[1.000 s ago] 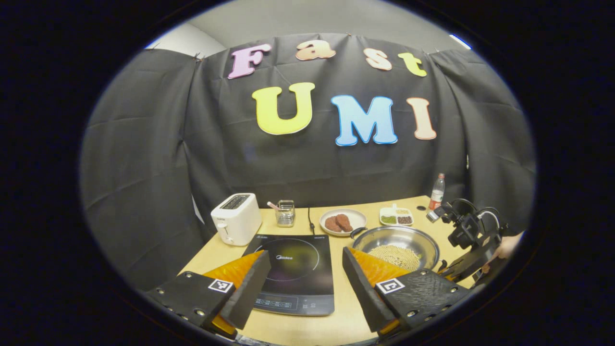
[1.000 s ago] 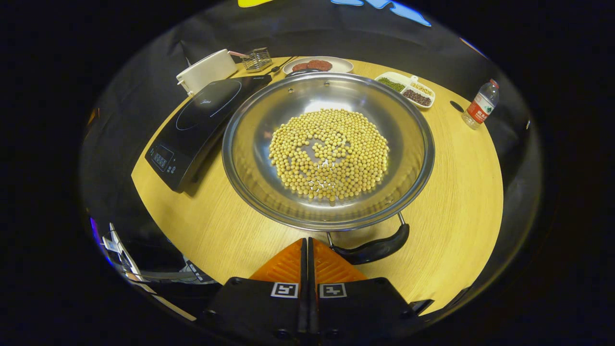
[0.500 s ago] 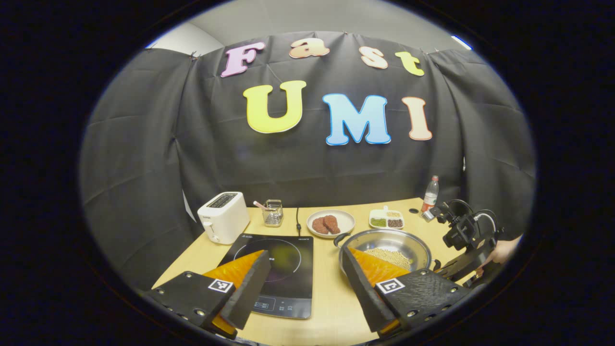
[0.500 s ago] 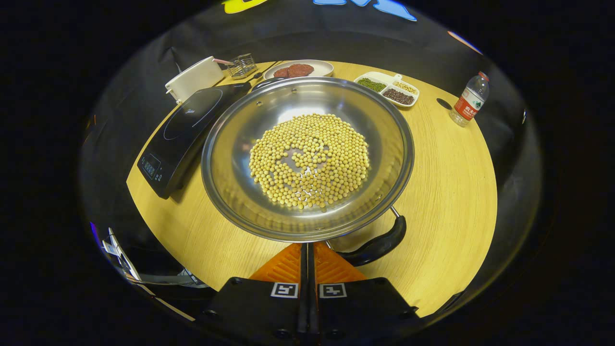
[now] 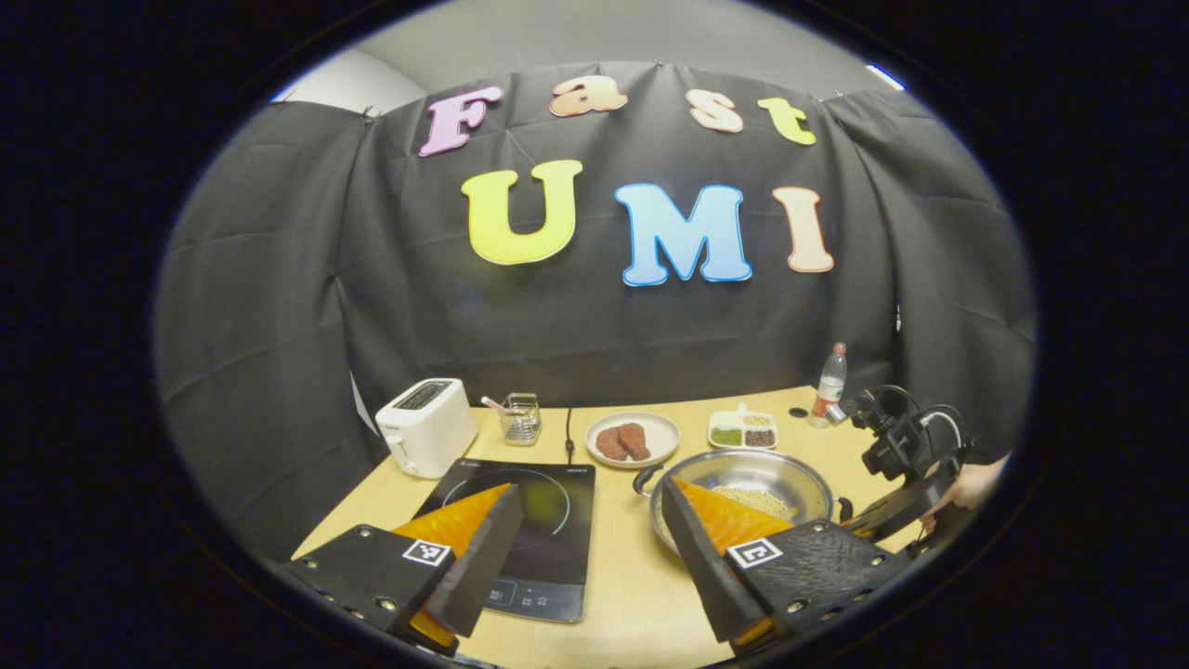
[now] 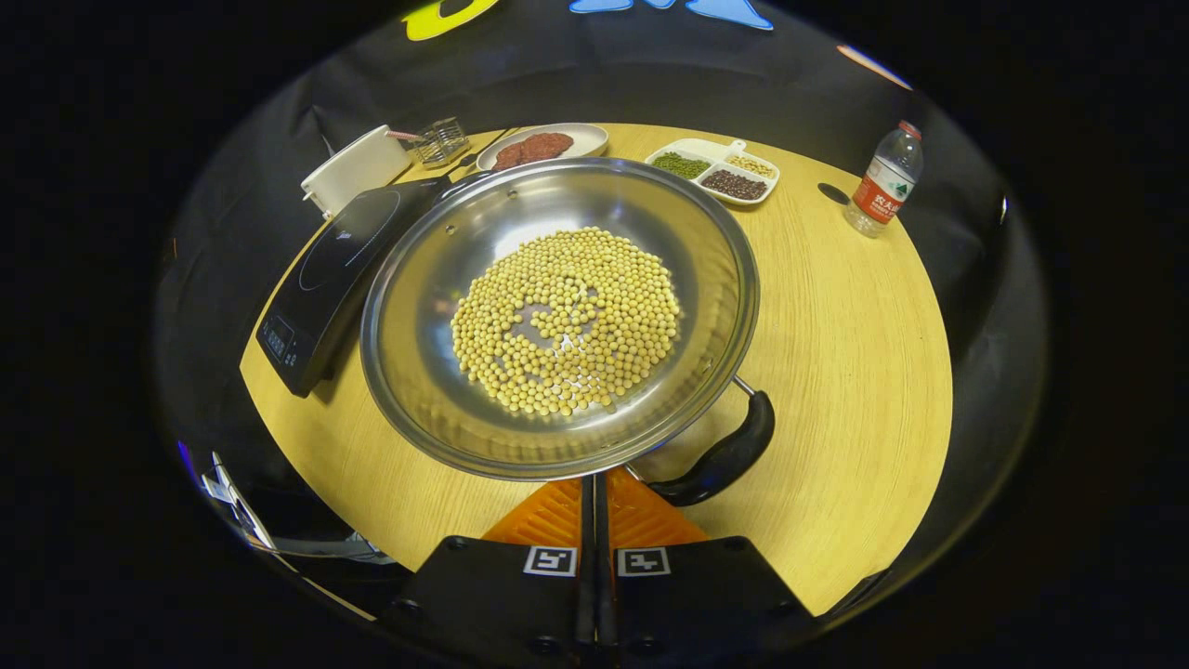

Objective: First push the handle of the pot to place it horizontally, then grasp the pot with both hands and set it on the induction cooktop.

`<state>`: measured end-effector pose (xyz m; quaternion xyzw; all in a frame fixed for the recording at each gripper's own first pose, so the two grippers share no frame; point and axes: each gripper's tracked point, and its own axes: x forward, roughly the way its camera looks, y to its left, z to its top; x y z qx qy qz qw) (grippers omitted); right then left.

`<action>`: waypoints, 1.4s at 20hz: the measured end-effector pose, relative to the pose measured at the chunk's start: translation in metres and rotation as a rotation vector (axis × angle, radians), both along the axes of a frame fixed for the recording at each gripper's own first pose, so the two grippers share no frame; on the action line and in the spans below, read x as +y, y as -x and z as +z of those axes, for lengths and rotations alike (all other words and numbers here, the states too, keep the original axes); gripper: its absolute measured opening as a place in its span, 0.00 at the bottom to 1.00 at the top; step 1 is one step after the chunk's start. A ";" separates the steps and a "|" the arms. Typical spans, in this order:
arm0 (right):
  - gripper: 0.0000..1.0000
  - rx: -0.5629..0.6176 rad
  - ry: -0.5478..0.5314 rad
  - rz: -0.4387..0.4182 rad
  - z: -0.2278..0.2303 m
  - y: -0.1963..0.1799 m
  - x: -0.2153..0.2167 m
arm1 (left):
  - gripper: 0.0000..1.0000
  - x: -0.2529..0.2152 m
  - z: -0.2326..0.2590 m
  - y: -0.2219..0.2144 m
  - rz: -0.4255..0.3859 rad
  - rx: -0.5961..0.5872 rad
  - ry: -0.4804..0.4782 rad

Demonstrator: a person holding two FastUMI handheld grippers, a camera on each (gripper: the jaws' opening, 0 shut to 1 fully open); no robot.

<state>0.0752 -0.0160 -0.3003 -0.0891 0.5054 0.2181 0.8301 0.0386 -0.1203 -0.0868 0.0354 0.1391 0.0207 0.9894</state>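
1. Pot (image 6: pixel 557 316) of beans sits on the table (image 6: pixel 855 353), cooktop (image 6: pixel 344 269) at its 9 o'clock.
2. Right gripper (image 6: pixel 594 502) pinched together on nothing, by the pot's black handle (image 6: pixel 725 455).
3. Left gripper (image 5: pixel 590 544) wide open, holding nothing.
4. Plate (image 6: pixel 543 144), dish (image 6: pixel 715 172) around 12 o'clock; bottle (image 6: pixel 882 181) at 2.

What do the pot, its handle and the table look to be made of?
Pot: polished metal, probably stainless steel; its wall mirrors the light. Handle: glossy black, likely plastic, on thin metal rods. Table: light wood or wood-look laminate, with visible grain lines.
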 end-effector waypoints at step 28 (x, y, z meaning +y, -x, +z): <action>0.02 0.010 -0.171 -0.110 -0.005 -0.078 -0.059 | 0.92 -0.077 -0.021 0.019 0.228 0.071 0.012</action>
